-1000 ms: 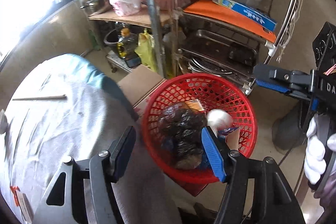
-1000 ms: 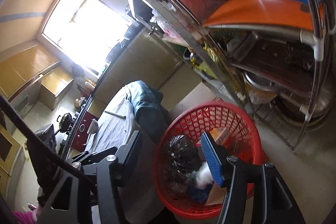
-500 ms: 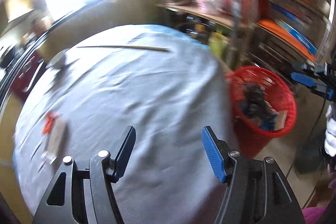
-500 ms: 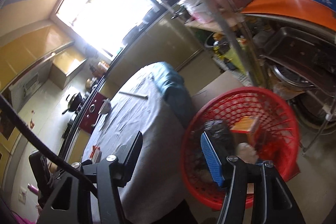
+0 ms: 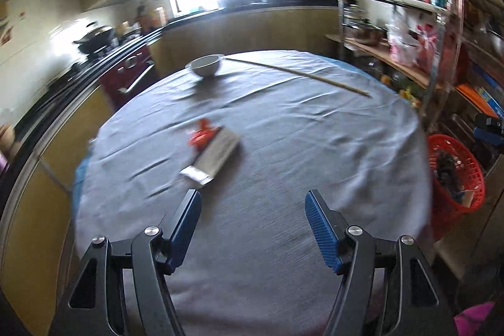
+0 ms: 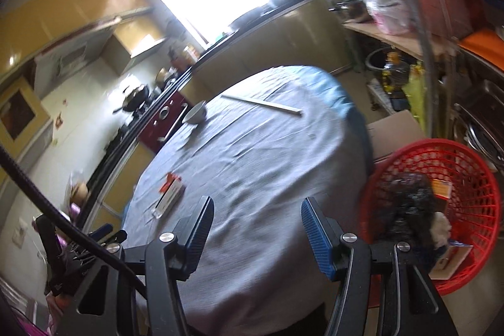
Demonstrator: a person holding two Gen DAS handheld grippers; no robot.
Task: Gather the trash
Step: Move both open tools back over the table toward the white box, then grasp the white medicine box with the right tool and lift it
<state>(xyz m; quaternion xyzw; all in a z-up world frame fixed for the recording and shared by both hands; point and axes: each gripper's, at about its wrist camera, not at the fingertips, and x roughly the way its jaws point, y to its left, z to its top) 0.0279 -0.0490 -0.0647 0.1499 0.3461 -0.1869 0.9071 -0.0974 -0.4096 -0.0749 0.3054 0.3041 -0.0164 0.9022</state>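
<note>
Round worktop [image 5: 283, 147] under wrinkled grey cloth. On it: flat silver-and-red packet [image 5: 212, 151] near the middle, white bowl [image 5: 205, 65] at the far edge, long thin stick [image 5: 299, 74] beside the bowl. Red basket [image 6: 466, 178] alongside, on the floor [image 6: 352, 84].

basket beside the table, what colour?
Red, open lattice plastic basket; shows best in the right wrist view.

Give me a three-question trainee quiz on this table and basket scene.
1. True or false: the left gripper holds trash.
2. Where does the red basket stand? A) on the table B) on the floor beside the table C) on a shelf
3. Fill in: near the table's far edge sits a white ____.

Key: 1 false, its jaws are empty; 2 B; 3 bowl.
</note>
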